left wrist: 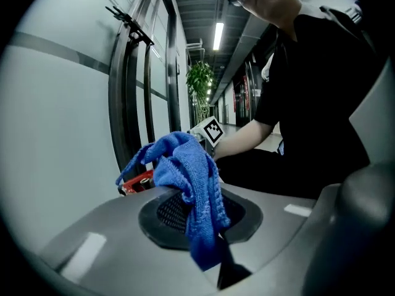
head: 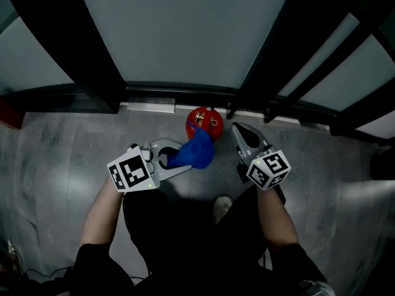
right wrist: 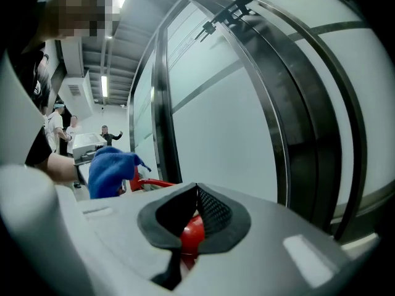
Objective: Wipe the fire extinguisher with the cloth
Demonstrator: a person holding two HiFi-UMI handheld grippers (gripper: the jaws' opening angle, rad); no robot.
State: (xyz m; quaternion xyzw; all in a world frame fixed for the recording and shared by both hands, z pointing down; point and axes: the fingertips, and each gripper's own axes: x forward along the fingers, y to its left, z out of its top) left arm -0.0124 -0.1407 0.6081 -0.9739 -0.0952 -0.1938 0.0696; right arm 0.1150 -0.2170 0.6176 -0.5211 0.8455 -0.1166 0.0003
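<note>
A red fire extinguisher [head: 205, 122] stands on the grey floor against the glass wall. My left gripper [head: 169, 160] is shut on a blue cloth [head: 195, 151], which hangs just in front of the extinguisher and overlaps its near side. In the left gripper view the cloth [left wrist: 192, 190] drapes over the jaws [left wrist: 199, 209], with a bit of the red extinguisher [left wrist: 137, 182] behind it. My right gripper [head: 238, 129] is shut and holds nothing, just right of the extinguisher. The right gripper view shows the extinguisher's red body [right wrist: 193, 230] through the narrow slit between the pads [right wrist: 213, 211], and the cloth [right wrist: 110, 168] at the left.
A glass wall with black frames [head: 99, 60] and a metal threshold [head: 151, 106] runs across the back. The person's shoe [head: 222, 207] is on the floor between my arms. A red object [head: 8, 113] sits at the far left edge.
</note>
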